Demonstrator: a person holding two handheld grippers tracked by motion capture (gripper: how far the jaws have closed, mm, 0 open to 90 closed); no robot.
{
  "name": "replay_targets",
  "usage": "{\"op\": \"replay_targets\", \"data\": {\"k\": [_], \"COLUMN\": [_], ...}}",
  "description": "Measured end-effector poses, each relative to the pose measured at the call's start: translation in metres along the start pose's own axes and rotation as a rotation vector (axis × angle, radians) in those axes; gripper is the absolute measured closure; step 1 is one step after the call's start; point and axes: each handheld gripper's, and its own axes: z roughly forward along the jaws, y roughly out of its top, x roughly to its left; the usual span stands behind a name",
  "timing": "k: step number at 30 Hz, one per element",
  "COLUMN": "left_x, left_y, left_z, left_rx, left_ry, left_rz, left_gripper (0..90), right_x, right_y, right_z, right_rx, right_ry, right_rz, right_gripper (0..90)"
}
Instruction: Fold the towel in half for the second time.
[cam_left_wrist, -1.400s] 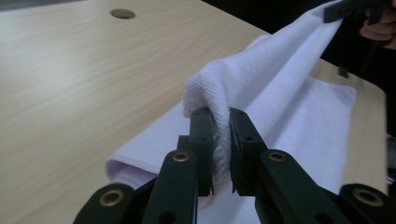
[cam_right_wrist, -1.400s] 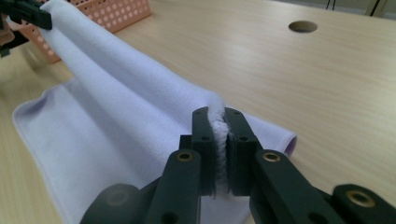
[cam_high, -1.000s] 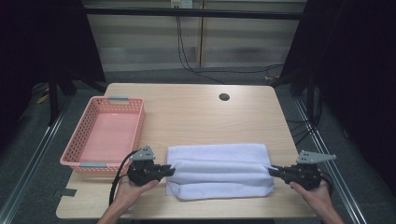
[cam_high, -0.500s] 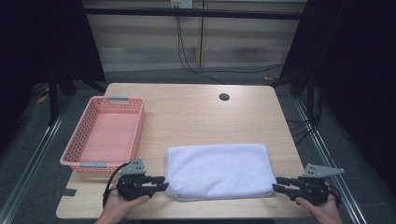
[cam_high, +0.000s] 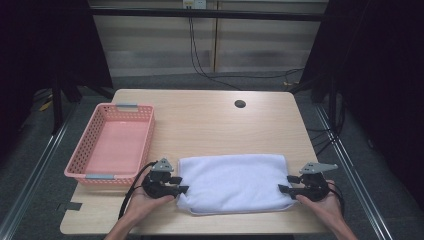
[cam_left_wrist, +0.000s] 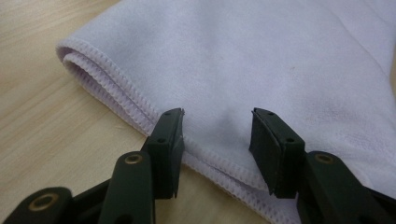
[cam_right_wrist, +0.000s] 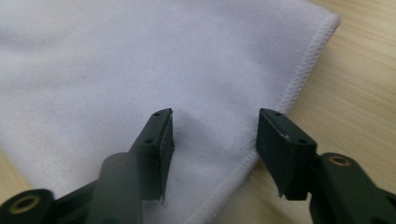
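Where the white, hemmed microfibre towel lies folded flat at the near edge of the table, we see it doubled over itself, its stitched layers stacked at the corner by our left hand. We hold the left gripper at the towel's left end and the right gripper at its right end, one to each short side, which we judge suits a cloth too wide for a single grip. The jaws of both have just been opening and now stand about half apart; in the left gripper view and the right gripper view the cloth edge lies between the pads, but they do not press on it, so the towel rests free. We read this as a release after a fold, with the cloth squared to the table edge.

The light wooden tabletop carries a round cable hole near its far side. A pink plastic lattice basket with grey handles stands to the left, just apart from the towel. Beyond the table we note grey flooring, trailing cables and dark curtains.
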Motion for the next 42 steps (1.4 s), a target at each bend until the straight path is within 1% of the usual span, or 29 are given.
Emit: {"op": "replay_targets", "data": {"k": [1, 2, 3, 4, 5, 8, 9, 11, 13, 14, 15, 16, 18, 20, 22, 23, 26, 27, 28, 29, 31, 32, 33, 34, 35, 36, 38, 39, 42], "left_x": [0.001, 0.002, 0.004, 0.005, 0.007, 0.005, 0.002, -0.003, -0.003, -0.002, -0.001, 0.001, 0.005, 0.009, 0.014, 0.015, 0.018, 0.020, 0.022, 0.023, 0.025, 0.027, 0.028, 0.031, 0.036, 0.038, 0.038, 0.040, 0.045], "left_y": [0.000, 0.001, 0.003, 0.004, 0.007, 0.018, 0.020, 0.022, 0.023, 0.023, 0.024, 0.024, 0.026, 0.027, 0.028, 0.030, 0.035, 0.036, 0.038, 0.040, 0.044, 0.046, 0.050, 0.053, 0.055, 0.058, 0.061, 0.063, 0.062], "left_z": [0.001, 0.003, 0.005, 0.008, 0.010, 0.021, 0.024, 0.027, 0.025, 0.024, 0.022, 0.020, 0.017, 0.013, 0.011, 0.010, 0.010, 0.011, 0.012, 0.013, 0.015, 0.015, 0.017, 0.017, 0.017, 0.017, 0.015, 0.015, 0.018], "left_rx": [-0.004, -0.008, -0.016, -0.023, -0.024, -0.013, -0.005, 0.004, 0.004, -0.009, -0.018, -0.030, -0.047, -0.059, -0.072, -0.074, -0.093, -0.098, -0.082, -0.075, -0.095, -0.096, -0.088, -0.094, -0.110, -0.125, -0.130, -0.150, -0.134], "left_ry": [-0.005, -0.007, -0.009, -0.018, -0.022, -0.026, -0.036, -0.024, -0.033, -0.028, -0.026, -0.031, -0.022, -0.009, -0.006, 0.004, 0.017, 0.017, 0.017, 0.022, 0.031, 0.033, 0.050, 0.067, 0.054, 0.047, 0.052, 0.045, 0.053], "left_rz": [-0.006, -0.012, -0.010, -0.013, -0.015, -0.003, 0.005, 0.020, 0.011, 0.008, 0.004, -0.006, -0.022, -0.034, -0.050, -0.052, -0.050, -0.060, -0.065, -0.057, -0.061, -0.051, -0.031, -0.019, -0.050, -0.067, -0.059, -0.064, -0.065], "left_gripper": [53.7, 53.9, 54.3, 54.4, 54.5, 54.2, 53.8, 53.8, 51.4, 50.8, 49.3, 48.0, 46.2, 45.4, 44.0, 43.7, 42.6, 42.4, 41.7, 40.8, 40.8, 40.9, 41.3, 41.6, 42.2, 41.9, 41.6, 41.4, 41.0], "right_x": [0.000, -0.002, -0.005, -0.007, -0.011, -0.021, -0.024, -0.027, -0.024, -0.022, -0.018, -0.014, -0.003, 0.011, 0.025, 0.032, 0.051, 0.057, 0.063, 0.068, 0.078, 0.082, 0.086, 0.091, 0.095, 0.099, 0.107, 0.111, 0.124], "right_y": [0.000, -0.001, -0.002, -0.002, -0.003, -0.004, -0.005, -0.007, -0.009, -0.009, -0.009, -0.009, -0.009, -0.009, -0.006, -0.004, 0.007, 0.011, 0.015, 0.019, 0.026, 0.030, 0.033, 0.037, 0.042, 0.047, 0.056, 0.061, 0.076], "right_z": [0.001, 0.002, 0.002, 0.001, 0.001, -0.001, -0.002, -0.005, -0.012, -0.016, -0.022, -0.027, -0.035, -0.038, -0.036, -0.034, -0.025, -0.021, -0.016, -0.011, -0.001, 0.004, 0.009, 0.015, 0.021, 0.027, 0.039, 0.045, 0.064], "right_rx": [0.014, 0.027, 0.025, 0.028, 0.024, 0.012, 0.008, 0.005, -0.023, -0.050, -0.071, -0.097, -0.127, -0.136, -0.141, -0.140, -0.143, -0.142, -0.139, -0.137, -0.121, -0.112, -0.105, -0.096, -0.087, -0.076, -0.064, -0.061, -0.035], "right_ry": [-0.022, -0.024, -0.006, -0.015, -0.024, -0.044, -0.048, -0.063, -0.077, -0.071, -0.062, -0.059, -0.046, -0.027, 0.007, 0.023, 0.083, 0.099, 0.129, 0.151, 0.185, 0.199, 0.213, 0.228, 0.241, 0.248, 0.286, 0.308, 0.351], "right_rz": [0.002, 0.009, 0.031, 0.044, 0.042, 0.069, 0.070, 0.086, 0.077, 0.076, 0.081, 0.066, 0.057, 0.044, 0.031, 0.027, -0.003, -0.014, -0.019, -0.025, -0.050, -0.058, -0.069, -0.075, -0.094, -0.105, -0.114, -0.119, -0.152], "right_gripper": [50.5, 49.9, 49.9, 49.9, 50.0, 50.9, 50.9, 50.6, 47.2, 45.7, 45.6, 44.7, 43.7, 42.1, 39.9, 39.5, 38.5, 38.3, 38.4, 38.1, 38.0, 38.0, 38.0, 38.0, 38.1, 38.1, 38.5, 38.7, 39.0]}}
